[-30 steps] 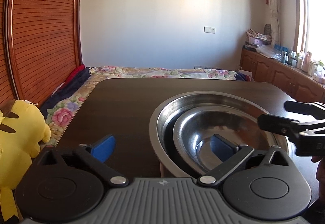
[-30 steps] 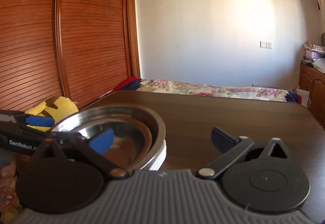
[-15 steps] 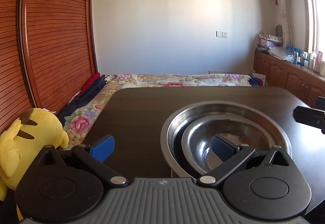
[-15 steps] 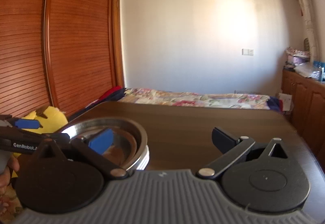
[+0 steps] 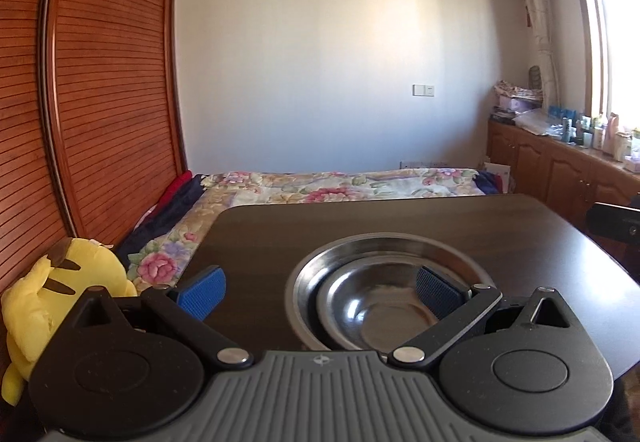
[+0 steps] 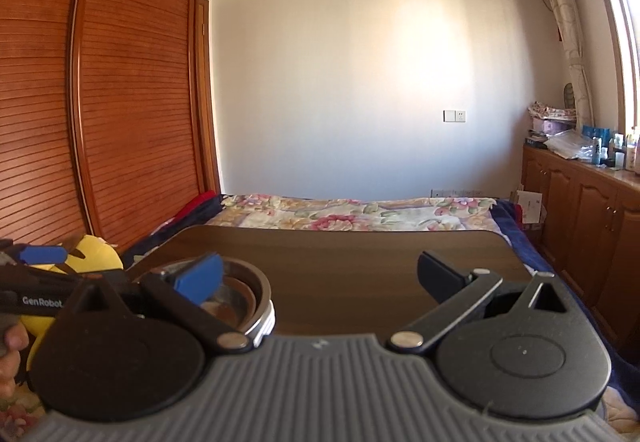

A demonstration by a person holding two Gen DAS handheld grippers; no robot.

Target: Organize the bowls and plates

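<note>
- The wardrobe (image 6: 100, 101) with slatted wooden doors fills the left wall, and low wooden cabinets (image 6: 580, 217) run under the window on the right, their top crowded with bottles too small to tell apart.
- A bed (image 5: 340, 181) with a flowered cover lies beyond the far edge of the dark surface (image 5: 400, 226).
- A yellow plush toy (image 5: 60, 302) sits off the left side of the surface, partly blocked by the left gripper's body.
- A large steel bowl (image 5: 380, 246) stands near the front of the surface, with a smaller steel bowl (image 5: 360, 302) nested inside it, pushed toward the near rim.
- The left gripper (image 5: 320, 292) hangs above the bowls, jaws spread wide and empty; its right finger hides part of the small bowl.
- The right gripper (image 6: 320, 274) is also spread wide and empty, over bare surface to the right of the bowls; its left finger covers much of them.
- A hand (image 6: 10, 354) on the left gripper is cut off at the edge.
</note>
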